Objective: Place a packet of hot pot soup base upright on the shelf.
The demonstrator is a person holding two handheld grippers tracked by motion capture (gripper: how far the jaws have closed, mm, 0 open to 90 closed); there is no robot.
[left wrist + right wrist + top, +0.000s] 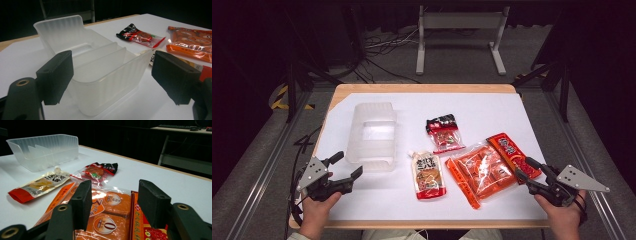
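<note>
**High view: both sets of jaws apart at the near edge, snack packs between them**

High view first. My left gripper [346, 166] sits at the near left corner of the white counter [492, 110], its jaws apart with nothing between them, pointing towards the clear plastic bin [372, 135], which stands just beyond them. My right gripper [524, 169] is at the near right, jaws apart too, their tips just beside the near end of the red pack [510, 152]. Left of that pack, and touching it, lies the big orange pack [479, 172]. Further left lies the spouted pouch [428, 175], its cap towards the bin. Beyond these, near the middle of the counter, lies the small black-and-red pack [444, 133], apart from the rest.

Left gripper view. My two black jaws stand wide on either side of the bin's [107, 77] near end wall; I cannot tell whether they touch it. The bin is upright, with low dividers across its inside. To the right lie the small black-and-red pack [140, 36] and the big orange pack [192, 42].

Right gripper view. My jaws are apart and hold nothing. Beneath and between them lie the big orange pack [110, 212] and the red pack [140, 225], side by side. Further off lie the spouted pouch [40, 185], the small black-and-red pack [97, 172] and the bin [45, 151].
</note>
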